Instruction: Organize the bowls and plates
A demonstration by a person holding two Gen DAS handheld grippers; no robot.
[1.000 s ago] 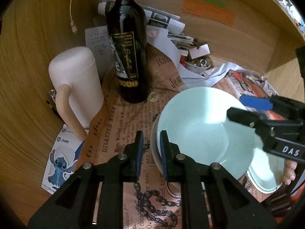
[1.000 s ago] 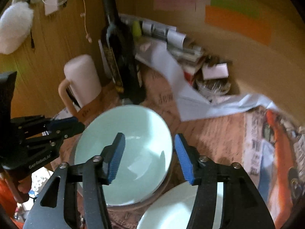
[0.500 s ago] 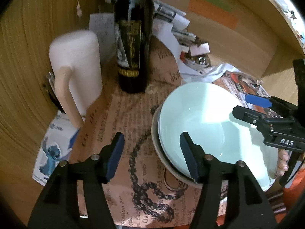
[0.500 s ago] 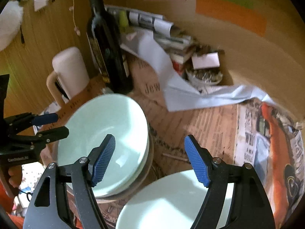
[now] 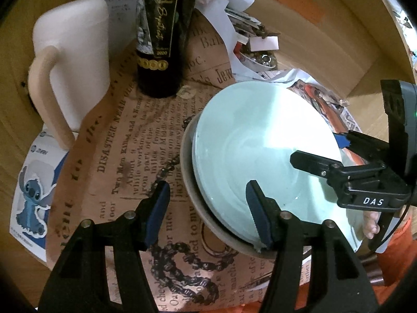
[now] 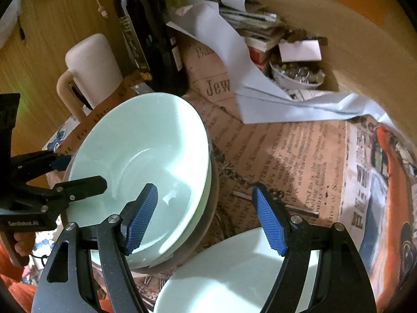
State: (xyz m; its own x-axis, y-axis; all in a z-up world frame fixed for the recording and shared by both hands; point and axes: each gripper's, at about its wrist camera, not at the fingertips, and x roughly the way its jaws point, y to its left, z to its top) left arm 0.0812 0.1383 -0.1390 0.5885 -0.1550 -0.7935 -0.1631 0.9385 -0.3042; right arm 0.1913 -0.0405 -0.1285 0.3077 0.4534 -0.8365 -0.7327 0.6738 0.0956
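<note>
Bowl (image 5: 263, 140) straddled by both open, empty grippers' fingers; only right view shows second plate (image 6: 234, 274).

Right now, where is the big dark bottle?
In the left wrist view, the dark bottle stands at the top middle, on the newspaper, between the white jug and the stacked green bowls.
</note>
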